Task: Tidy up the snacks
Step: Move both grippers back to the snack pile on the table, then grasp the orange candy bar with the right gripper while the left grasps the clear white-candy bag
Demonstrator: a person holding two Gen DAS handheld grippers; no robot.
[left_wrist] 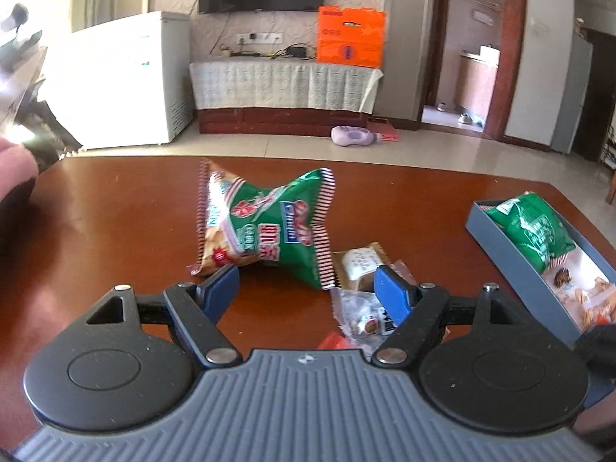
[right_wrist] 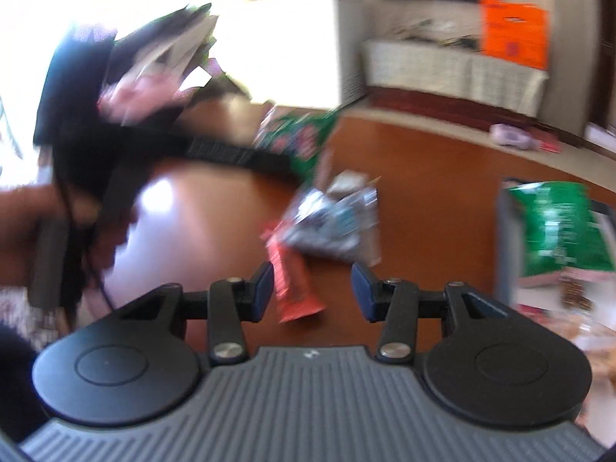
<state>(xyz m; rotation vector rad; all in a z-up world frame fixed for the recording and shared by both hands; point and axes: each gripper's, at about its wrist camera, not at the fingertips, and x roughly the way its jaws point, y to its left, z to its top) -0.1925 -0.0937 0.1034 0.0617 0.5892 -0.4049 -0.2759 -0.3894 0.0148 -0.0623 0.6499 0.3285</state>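
Left gripper (left_wrist: 308, 288) wide and empty just short of the big green snack bag (left_wrist: 265, 227) mid-table, right gripper (right_wrist: 312, 288) narrower, empty over the red bar (right_wrist: 292, 281): pinch the bag's crimped edge, not its puffed belly, then carry to the blue box (left_wrist: 496, 246) at right.

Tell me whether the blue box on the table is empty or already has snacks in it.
Partly filled. The blue box holds a green snack bag at its far end and other packets nearer the camera.
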